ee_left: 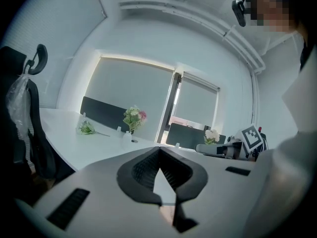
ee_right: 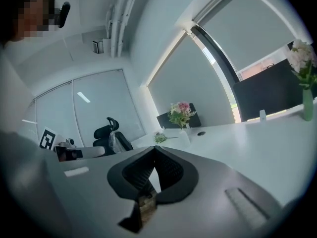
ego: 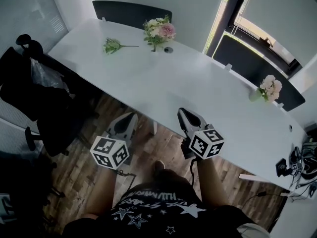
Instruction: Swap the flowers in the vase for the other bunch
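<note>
On the long white table (ego: 163, 90), a bouquet of pink and white flowers (ego: 159, 30) stands in a vase at the far side. A loose green bunch (ego: 113, 45) lies to its left. Both show small in the left gripper view as the bouquet (ee_left: 133, 117) and the bunch (ee_left: 87, 128), and in the right gripper view as the bouquet (ee_right: 181, 114) and the bunch (ee_right: 159, 138). My left gripper (ego: 130, 117) and right gripper (ego: 184, 112) hover at the table's near edge, far from the flowers. Both are shut with nothing in them, as the left gripper (ee_left: 159, 150) and the right gripper (ee_right: 154, 150) show.
A second small vase of pale flowers (ego: 270, 88) stands at the table's right end. A black office chair (ego: 34, 98) with a bag on it sits left of the table. Dark chairs (ego: 131, 11) stand behind it. Cables and devices (ego: 297, 165) lie at the far right.
</note>
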